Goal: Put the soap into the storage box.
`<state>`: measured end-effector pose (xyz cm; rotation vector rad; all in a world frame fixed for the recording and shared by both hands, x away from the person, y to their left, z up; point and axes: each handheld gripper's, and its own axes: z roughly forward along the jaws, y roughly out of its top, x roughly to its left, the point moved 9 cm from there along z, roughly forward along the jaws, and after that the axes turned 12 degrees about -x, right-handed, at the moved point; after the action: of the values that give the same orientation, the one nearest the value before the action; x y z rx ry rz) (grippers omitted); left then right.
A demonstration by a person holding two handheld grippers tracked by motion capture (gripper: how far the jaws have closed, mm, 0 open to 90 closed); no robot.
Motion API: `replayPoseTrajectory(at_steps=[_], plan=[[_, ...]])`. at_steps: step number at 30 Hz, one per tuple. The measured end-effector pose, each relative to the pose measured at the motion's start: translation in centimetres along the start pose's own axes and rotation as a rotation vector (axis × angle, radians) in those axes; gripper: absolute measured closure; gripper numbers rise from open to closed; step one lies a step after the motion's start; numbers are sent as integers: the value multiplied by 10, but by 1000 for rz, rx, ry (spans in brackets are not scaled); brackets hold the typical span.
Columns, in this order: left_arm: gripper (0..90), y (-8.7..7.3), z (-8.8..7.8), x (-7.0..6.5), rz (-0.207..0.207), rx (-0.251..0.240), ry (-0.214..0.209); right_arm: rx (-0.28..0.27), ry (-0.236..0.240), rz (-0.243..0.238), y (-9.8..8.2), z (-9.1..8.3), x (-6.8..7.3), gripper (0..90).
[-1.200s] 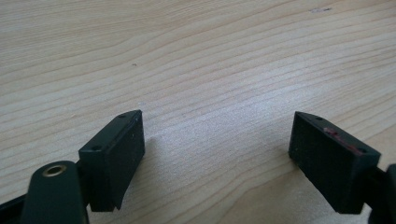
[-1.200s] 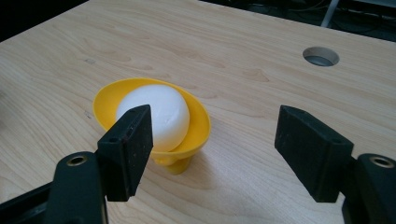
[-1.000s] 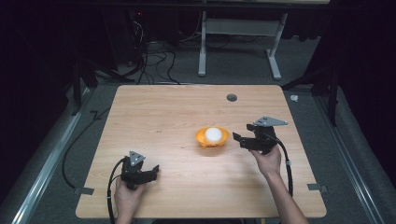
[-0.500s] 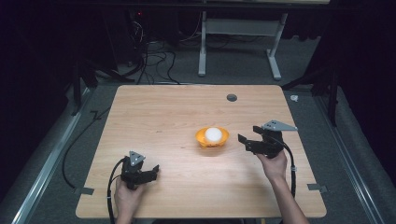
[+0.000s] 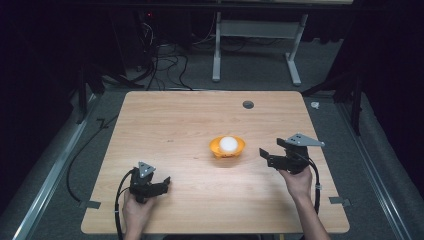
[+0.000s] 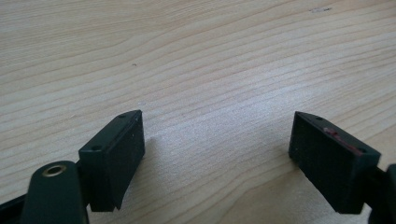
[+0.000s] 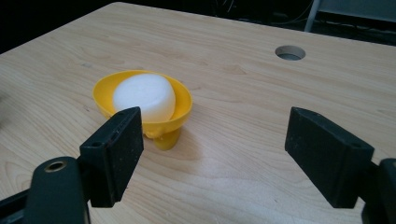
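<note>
A yellow bowl (image 5: 227, 148) stands near the middle of the wooden table (image 5: 190, 120), and a white rounded object (image 5: 228, 144) lies inside it. In the right gripper view the bowl (image 7: 180, 100) and the white object (image 7: 144, 95) sit just beyond the left jaw. My right gripper (image 5: 264, 155) hangs a short way to the right of the bowl, pointing at it; its jaws have just been opening and nothing is between them (image 7: 212, 158). At the table's front left my left gripper (image 5: 165, 184) rests low over bare wood, open (image 6: 217, 154) and empty.
A round cable hole (image 5: 248, 104) lies in the table's far right part, also seen ahead of the right gripper (image 7: 290, 52). Beyond the table stand a white desk frame (image 5: 255, 45) and loose cables (image 5: 160, 60) on the floor.
The right gripper has drawn back to the right, away from the bowl, and its jaws have spread apart. The white object stays in the bowl. The left gripper has kept still.
</note>
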<state>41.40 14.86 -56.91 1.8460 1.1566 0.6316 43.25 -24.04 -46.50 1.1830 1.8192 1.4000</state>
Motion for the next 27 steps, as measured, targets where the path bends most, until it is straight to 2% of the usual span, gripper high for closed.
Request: replayPoseTrajectory(at_steps=[10,27], plan=[[189,0,0,0,0,0,0,-6,-5,5,-7,-10,1,224],[189,0,0,0,0,-1,0,2,-2,4,-20,-13,9,262]])
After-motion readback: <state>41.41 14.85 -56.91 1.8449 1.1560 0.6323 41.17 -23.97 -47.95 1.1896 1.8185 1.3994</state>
